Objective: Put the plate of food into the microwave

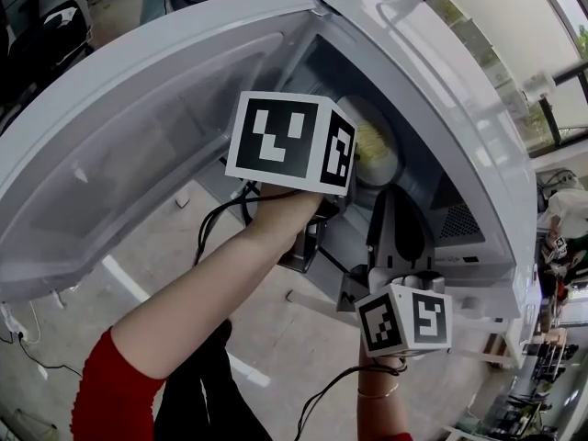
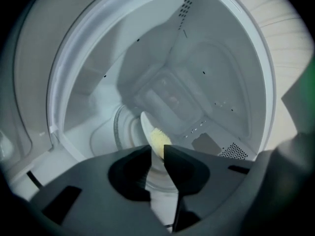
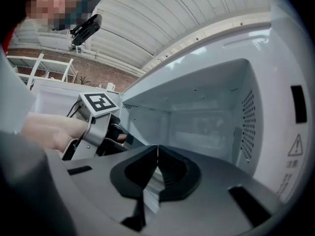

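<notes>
The white microwave (image 1: 432, 90) stands with its door (image 1: 138, 136) swung wide. Inside it, a white plate (image 1: 372, 145) of yellow food (image 2: 158, 139) rests over the glass turntable (image 2: 123, 129). My left gripper (image 2: 156, 149) reaches into the cavity. Its jaws stand a little apart on either side of the plate's near rim (image 2: 146, 122), and I see no pad pressing on it. My right gripper (image 3: 157, 147) hovers at the microwave's front opening, shut, with nothing between its jaws. In the right gripper view the left gripper's marker cube (image 3: 98, 102) and the hand holding it show at the left.
The open door fills the left of the head view. The cavity's perforated right wall (image 3: 248, 117) and the control panel side (image 3: 295, 132) stand close to my right gripper. Cables (image 1: 220, 223) hang from the left gripper over the floor below.
</notes>
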`<control>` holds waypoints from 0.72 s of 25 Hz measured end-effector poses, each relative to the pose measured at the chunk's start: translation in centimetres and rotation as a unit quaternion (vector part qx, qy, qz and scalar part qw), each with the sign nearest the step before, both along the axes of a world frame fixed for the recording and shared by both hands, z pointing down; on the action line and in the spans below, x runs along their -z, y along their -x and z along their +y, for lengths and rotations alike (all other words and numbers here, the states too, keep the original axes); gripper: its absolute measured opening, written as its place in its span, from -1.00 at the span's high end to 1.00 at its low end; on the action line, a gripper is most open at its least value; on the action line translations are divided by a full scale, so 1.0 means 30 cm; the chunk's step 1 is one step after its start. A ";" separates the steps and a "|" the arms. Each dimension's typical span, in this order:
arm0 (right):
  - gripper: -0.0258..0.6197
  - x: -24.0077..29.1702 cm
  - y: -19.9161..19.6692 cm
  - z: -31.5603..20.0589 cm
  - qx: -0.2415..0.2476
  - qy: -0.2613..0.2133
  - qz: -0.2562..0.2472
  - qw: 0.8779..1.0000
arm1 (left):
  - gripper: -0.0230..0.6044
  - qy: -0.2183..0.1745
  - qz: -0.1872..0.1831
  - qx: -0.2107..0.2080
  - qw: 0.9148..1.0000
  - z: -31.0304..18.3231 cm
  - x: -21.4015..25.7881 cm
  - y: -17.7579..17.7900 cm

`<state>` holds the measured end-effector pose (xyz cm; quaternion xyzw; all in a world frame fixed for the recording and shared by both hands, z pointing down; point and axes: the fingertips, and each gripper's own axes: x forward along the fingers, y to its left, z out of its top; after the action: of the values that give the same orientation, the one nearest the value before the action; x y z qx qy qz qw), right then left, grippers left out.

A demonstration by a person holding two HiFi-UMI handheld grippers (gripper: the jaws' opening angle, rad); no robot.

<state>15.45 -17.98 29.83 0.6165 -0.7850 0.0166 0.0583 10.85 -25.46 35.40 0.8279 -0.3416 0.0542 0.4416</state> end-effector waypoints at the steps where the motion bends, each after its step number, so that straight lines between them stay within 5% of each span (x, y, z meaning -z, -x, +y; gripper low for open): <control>1: 0.87 -0.005 0.000 -0.002 0.001 0.002 0.002 1.000 | 0.70 -0.007 -0.008 0.002 1.000 -0.003 -0.001 0.003; 10: 0.87 -0.034 0.025 -0.013 0.011 0.014 0.010 1.000 | 0.64 -0.085 -0.058 0.029 0.994 -0.005 -0.005 0.018; 18: 0.87 -0.041 0.016 -0.017 0.008 0.015 0.014 1.000 | 0.37 -0.104 -0.087 -0.005 0.991 0.006 0.002 -0.011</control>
<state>14.96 -18.49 31.06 0.6098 -0.7884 0.0197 0.0787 11.19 -25.28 35.34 0.8634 -0.3782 0.0921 0.3211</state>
